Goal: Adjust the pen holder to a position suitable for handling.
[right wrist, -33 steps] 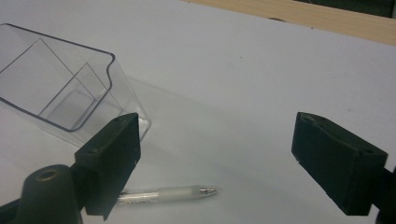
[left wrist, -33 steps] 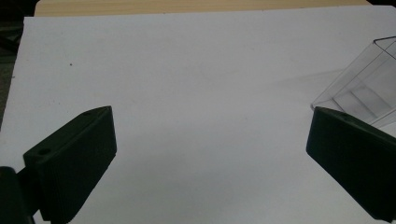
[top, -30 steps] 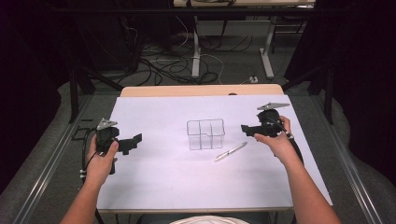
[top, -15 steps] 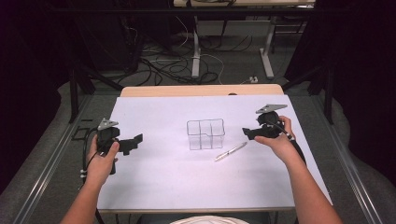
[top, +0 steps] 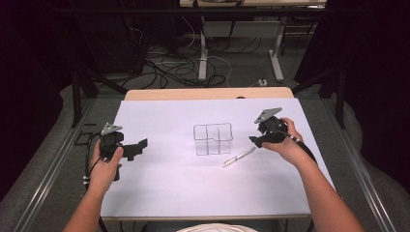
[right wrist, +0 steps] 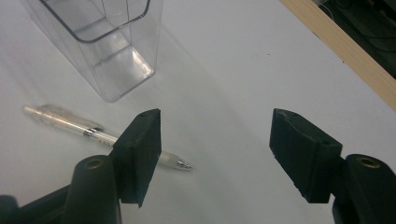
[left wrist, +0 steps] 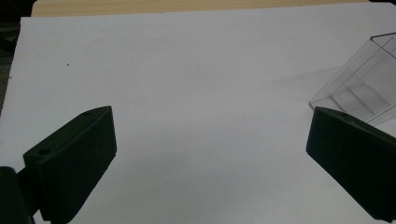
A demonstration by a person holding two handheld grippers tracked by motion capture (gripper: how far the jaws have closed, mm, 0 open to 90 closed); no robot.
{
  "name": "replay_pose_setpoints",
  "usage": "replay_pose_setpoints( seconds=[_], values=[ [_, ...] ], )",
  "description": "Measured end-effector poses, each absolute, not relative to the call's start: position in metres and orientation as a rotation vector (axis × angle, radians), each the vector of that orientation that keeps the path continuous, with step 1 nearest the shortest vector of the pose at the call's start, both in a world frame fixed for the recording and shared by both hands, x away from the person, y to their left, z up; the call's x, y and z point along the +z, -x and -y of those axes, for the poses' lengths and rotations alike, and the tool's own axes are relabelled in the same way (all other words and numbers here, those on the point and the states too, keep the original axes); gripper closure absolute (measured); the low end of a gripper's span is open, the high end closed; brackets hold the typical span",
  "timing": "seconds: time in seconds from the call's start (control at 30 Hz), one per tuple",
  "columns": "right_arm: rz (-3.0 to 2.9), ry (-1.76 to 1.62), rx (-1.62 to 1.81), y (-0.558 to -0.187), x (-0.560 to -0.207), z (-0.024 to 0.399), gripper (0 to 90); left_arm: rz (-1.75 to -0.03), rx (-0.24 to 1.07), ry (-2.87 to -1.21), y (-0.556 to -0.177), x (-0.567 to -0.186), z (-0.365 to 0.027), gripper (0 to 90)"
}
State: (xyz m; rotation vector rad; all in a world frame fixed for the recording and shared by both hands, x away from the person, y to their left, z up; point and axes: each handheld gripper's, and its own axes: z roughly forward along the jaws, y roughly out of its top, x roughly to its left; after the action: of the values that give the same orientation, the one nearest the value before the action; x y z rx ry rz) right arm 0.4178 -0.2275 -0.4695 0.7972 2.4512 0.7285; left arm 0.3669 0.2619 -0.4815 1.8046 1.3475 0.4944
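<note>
A clear plastic organiser box [top: 212,139] with several compartments stands upright at the middle of the white table [top: 183,193]. A clear pen [top: 239,157] lies flat just right of its front corner. My right gripper [top: 254,139] hovers over the pen's right end, its jaws apart; they have just been closing, with nothing between them. In the right gripper view the pen [right wrist: 70,124] runs behind one fingertip [right wrist: 142,149], and the box [right wrist: 100,44] rises beyond. My left gripper [top: 138,147] rests open at the table's left; the left gripper view catches the box [left wrist: 362,79] at its right edge.
The table's wooden far edge [top: 208,93] runs along the back. Beyond it are cables [top: 164,65] and metal desk legs [top: 203,53] on the floor. Black frame rails [top: 43,179] flank the table on both sides.
The right gripper's jaws have narrowed and the hand has dipped slightly toward the pen. The left hand, the box and the pen have not moved.
</note>
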Motion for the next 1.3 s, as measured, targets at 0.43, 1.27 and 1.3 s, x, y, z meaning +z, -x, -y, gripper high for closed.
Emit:
replay_pose_setpoints(
  seconds=[0.43, 1.27, 1.3],
  values=[
    [-2.577, -0.371, 0.497, -0.418, -0.470, 0.212, 39.7, -1.348, 0.482, -1.812, -0.367, -0.483, -0.262, 1.5],
    [-2.638, 0.105, 0.315, -0.412, -0.489, 0.188, 54.9, -1.348, 0.486, -1.815, -0.368, -0.485, -0.261, 1.5],
    [-2.643, 0.133, 0.302, -0.412, -0.490, 0.187, 55.0, -1.348, 0.487, -1.815, -0.368, -0.485, -0.261, 1.5]
  ],
)
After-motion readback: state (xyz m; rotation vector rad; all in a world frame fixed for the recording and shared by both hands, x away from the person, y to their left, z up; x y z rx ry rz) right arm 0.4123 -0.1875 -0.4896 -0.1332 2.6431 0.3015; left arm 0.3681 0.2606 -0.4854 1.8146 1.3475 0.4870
